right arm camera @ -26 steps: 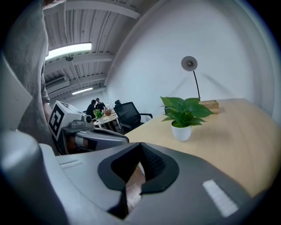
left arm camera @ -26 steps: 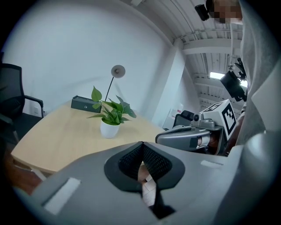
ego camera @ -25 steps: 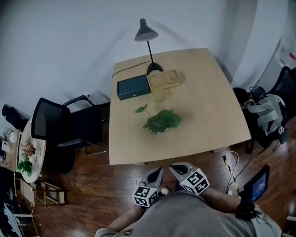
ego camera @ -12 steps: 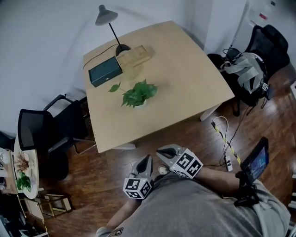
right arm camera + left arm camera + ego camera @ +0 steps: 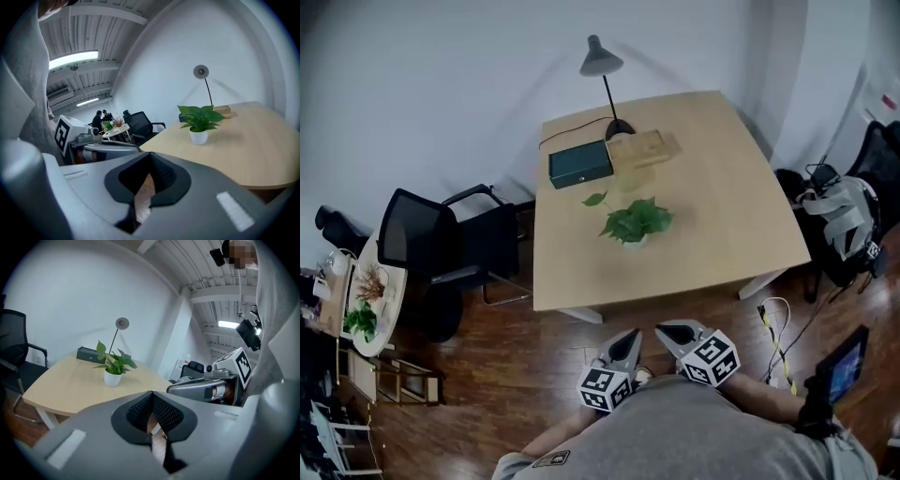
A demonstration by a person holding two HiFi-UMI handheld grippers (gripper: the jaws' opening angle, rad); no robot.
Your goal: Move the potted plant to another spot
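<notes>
The potted plant (image 5: 636, 223), green leaves in a small white pot, stands near the middle of the light wooden table (image 5: 712, 225); it also shows in the left gripper view (image 5: 113, 367) and the right gripper view (image 5: 199, 123). My left gripper (image 5: 628, 339) and right gripper (image 5: 667, 332) are held close to my body, short of the table's near edge, well apart from the plant. Both are shut with nothing between the jaws. The left gripper (image 5: 151, 395) and right gripper (image 5: 149, 156) point toward the table.
At the table's far side stand a black desk lamp (image 5: 605, 80), a dark green box (image 5: 580, 163) and a wooden box (image 5: 642, 148). A black office chair (image 5: 441, 255) sits left of the table. Bags and another chair (image 5: 848, 220) lie right; a cable (image 5: 773, 328) runs across the wooden floor.
The head view swung between frames, so the table sits differently in the picture. Both grippers stay shut, side by side near my body, a little closer to the table's near edge.
</notes>
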